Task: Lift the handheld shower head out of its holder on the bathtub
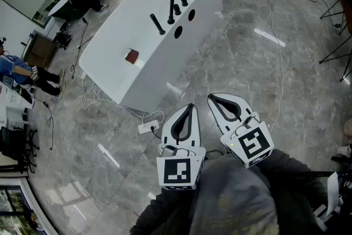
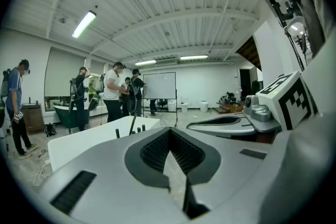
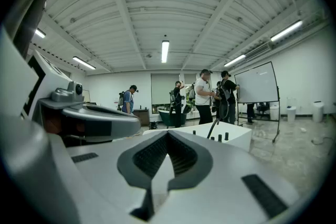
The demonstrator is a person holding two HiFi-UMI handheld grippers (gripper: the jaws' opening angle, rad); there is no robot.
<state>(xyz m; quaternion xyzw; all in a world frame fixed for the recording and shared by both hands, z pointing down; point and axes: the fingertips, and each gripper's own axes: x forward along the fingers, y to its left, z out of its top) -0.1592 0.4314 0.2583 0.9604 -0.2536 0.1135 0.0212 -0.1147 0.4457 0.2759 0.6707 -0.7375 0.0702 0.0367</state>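
Observation:
The white bathtub (image 1: 144, 73) stands on the grey floor ahead of me. On its far rim a black handheld shower head (image 1: 172, 0) rises slanted from its holder, with black knobs (image 1: 184, 0) and a black spout (image 1: 158, 24) beside it. My left gripper (image 1: 190, 106) and right gripper (image 1: 210, 97) hang side by side well short of the tub, both shut with nothing between the jaws. In the left gripper view the shower head (image 2: 133, 124) shows far beyond the left gripper (image 2: 169, 129). In the right gripper view the shower head (image 3: 213, 127) stands beyond the right gripper (image 3: 168, 132).
A small dark red object (image 1: 132, 56) lies on the tub's near rim. A white power strip (image 1: 148, 127) and cables lie on the floor by the tub's near corner. Several people (image 1: 33, 77) stand at the left. Tripod legs (image 1: 336, 14) stand at the right. A whiteboard (image 2: 159, 85) stands far back.

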